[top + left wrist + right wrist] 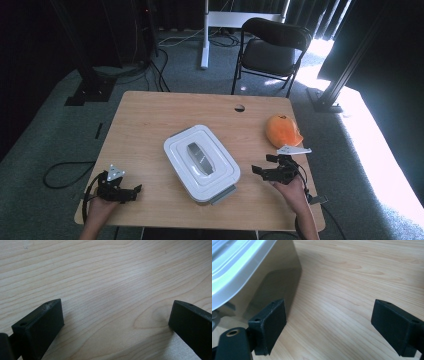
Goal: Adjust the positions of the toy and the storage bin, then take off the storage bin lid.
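Observation:
A white lidded plastic box [201, 162] with a grey handle [198, 158] sits at the middle of the wooden table [150, 115]. An orange cap-like object [282, 131] lies at the right. My left gripper [136, 191] rests open at the table's front left corner, over bare wood [112, 290], apart from the box. My right gripper [262, 165] stands open just right of the box, nothing between its jaws. In the right gripper view the box's wall and lid rim [249, 272] sit close by the left jaw.
A round cable hole [239, 107] marks the table's far edge. A black folding chair [270, 47] stands behind the table on grey carpet. Cables [62, 172] trail on the floor at the left. Bright sunlight falls at the right.

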The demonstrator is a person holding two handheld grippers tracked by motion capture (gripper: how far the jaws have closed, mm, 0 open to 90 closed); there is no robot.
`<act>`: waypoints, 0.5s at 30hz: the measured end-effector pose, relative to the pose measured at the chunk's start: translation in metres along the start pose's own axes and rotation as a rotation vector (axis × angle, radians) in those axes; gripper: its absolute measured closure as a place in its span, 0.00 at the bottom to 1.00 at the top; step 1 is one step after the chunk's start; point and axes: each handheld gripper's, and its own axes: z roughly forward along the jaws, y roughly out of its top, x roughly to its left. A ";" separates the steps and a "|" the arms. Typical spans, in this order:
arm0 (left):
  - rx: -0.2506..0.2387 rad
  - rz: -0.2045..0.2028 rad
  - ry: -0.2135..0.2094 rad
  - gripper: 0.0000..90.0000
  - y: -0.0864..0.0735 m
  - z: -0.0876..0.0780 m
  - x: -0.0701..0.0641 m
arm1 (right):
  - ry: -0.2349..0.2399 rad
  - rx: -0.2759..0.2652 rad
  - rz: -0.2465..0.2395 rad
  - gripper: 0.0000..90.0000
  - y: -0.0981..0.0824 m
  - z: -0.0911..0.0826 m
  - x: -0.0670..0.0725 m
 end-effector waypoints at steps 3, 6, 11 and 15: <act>0.000 -0.003 0.002 0.00 0.000 0.000 0.000 | -0.001 -0.014 0.014 0.14 0.003 -0.005 0.000; 0.001 -0.002 0.002 0.00 0.000 0.000 0.000 | -0.003 -0.011 0.004 0.14 0.004 -0.006 0.003; 0.001 0.000 0.001 0.00 0.001 0.001 0.000 | -0.016 -0.001 -0.012 0.14 0.007 -0.010 0.008; 0.001 0.004 -0.001 0.00 0.001 0.001 0.000 | -0.015 -0.010 0.001 0.14 0.008 -0.015 0.009</act>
